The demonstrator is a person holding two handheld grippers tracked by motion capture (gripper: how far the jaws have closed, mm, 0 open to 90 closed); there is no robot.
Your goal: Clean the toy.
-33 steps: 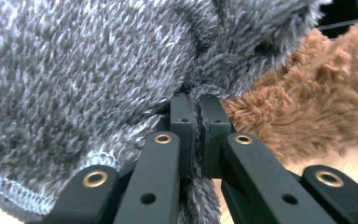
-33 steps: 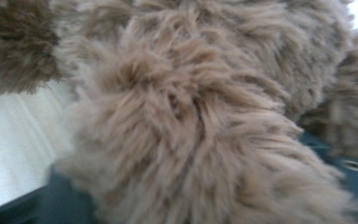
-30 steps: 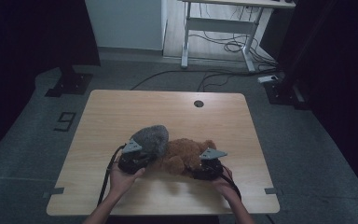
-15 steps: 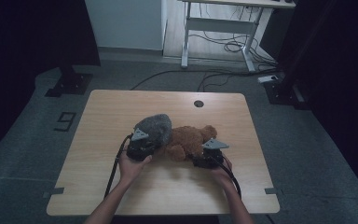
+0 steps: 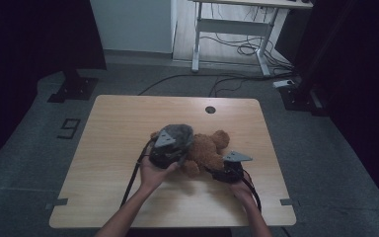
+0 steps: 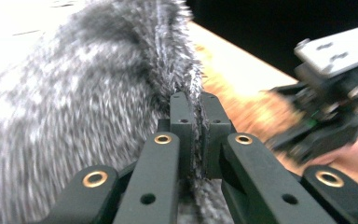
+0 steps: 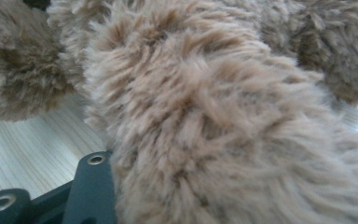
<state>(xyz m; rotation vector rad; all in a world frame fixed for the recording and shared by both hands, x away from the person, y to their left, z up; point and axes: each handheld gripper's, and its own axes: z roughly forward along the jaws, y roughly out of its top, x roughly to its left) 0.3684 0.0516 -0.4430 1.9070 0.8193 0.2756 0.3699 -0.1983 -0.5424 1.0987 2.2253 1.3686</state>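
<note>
The table point(image 5: 128, 128) is a pale wooden top, and everything sits on its near half, right of the middle; a brown teddy bear point(image 5: 205, 150) lies there, head toward the far right, with a limb close in front of the right gripper's camera point(image 7: 223, 121); a grey furry cloth point(image 5: 180, 134) covers the bear's left end, bunched up in a mound point(image 6: 74, 102); the left gripper point(image 5: 167, 150) sits at the near-left edge of that mound, jaws pressed together on a fold of the cloth point(image 6: 195, 116); the right gripper point(image 5: 229, 168) is at the bear's near-right side, its jaws just closing in with the limb's fur between them, though I cannot tell whether the pads press on it.
</note>
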